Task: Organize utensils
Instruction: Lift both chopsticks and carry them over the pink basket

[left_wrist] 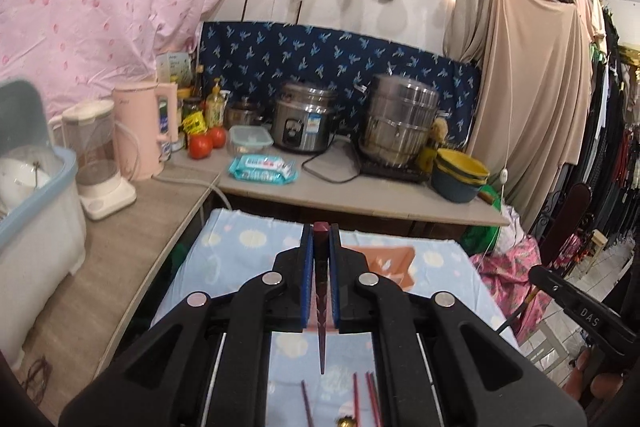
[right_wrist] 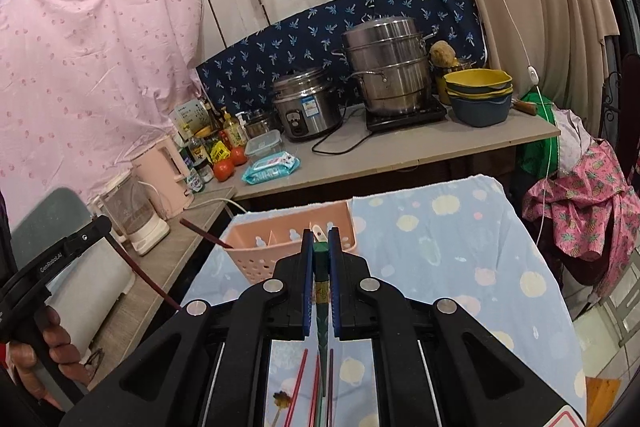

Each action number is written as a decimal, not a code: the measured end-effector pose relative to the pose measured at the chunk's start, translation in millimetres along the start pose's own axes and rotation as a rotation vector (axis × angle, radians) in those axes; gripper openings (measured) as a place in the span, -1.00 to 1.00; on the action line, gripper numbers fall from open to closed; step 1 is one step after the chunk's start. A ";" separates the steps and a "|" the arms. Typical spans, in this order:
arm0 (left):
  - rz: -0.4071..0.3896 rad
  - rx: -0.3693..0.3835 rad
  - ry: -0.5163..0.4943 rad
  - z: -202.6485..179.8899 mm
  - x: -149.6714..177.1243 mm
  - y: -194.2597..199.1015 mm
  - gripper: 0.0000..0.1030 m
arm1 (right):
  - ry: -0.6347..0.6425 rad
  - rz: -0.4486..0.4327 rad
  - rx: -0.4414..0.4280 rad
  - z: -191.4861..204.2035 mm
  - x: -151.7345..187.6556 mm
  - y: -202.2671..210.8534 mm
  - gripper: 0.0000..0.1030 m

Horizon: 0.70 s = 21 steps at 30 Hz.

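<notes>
Left gripper (left_wrist: 321,239) pinches maroon chopstick (left_wrist: 321,307)

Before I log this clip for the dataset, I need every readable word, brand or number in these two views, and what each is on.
"DAS": on the right gripper's black body, seen in the left wrist view.
"GenRobot.AI": on the left gripper's black arm, seen in the right wrist view.
Rice cooker sticker, wet wipes pack, bottle labels: print too small or blurred to read.
</notes>
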State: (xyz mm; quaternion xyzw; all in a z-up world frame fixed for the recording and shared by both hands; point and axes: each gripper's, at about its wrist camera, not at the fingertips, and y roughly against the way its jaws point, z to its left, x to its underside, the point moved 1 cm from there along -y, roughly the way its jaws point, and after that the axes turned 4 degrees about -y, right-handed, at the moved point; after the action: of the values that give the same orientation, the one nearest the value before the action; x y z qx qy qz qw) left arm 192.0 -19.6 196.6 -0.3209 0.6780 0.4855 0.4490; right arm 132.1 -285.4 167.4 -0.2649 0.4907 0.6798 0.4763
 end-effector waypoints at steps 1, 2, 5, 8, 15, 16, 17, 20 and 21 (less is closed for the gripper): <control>-0.018 0.010 -0.003 -2.9 -8.6 -0.8 -0.87 | -0.002 -0.011 -0.005 1.7 -5.8 -2.0 -0.87; -0.036 0.015 -0.006 -5.8 -16.5 -2.2 -0.87 | -0.004 -0.024 -0.012 3.4 -14.1 -4.4 -0.87; -0.080 0.022 -0.021 -15.2 -39.1 -9.4 -0.87 | -0.014 -0.066 -0.032 9.2 -37.0 -11.6 -0.87; -0.117 0.026 -0.025 -20.6 -60.6 -19.9 -0.87 | -0.029 -0.108 -0.059 15.7 -60.4 -18.0 -0.87; -0.164 0.013 -0.028 -23.7 -91.0 -48.5 -0.87 | -0.050 -0.187 -0.095 29.5 -101.4 -41.4 -0.87; -0.159 0.007 -0.029 -22.9 -92.1 -56.0 -0.87 | -0.056 -0.184 -0.097 29.1 -103.5 -49.0 -0.87; -0.153 0.005 -0.028 -22.1 -91.4 -60.9 -0.87 | -0.061 -0.180 -0.097 28.6 -105.1 -56.0 -0.87; -0.122 -0.003 -0.021 -17.5 -85.3 -80.0 -0.87 | -0.066 -0.155 -0.085 25.4 -102.4 -78.8 -0.87; -0.111 -0.006 -0.018 -16.0 -82.2 -85.6 -0.87 | -0.068 -0.140 -0.076 23.2 -99.7 -87.0 -0.87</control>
State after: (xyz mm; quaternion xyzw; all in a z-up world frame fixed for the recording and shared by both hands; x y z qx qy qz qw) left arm 294.0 -62.4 242.5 -0.3550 0.6536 0.4646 0.4805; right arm 254.0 -297.1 222.5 -0.2931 0.4282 0.6718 0.5285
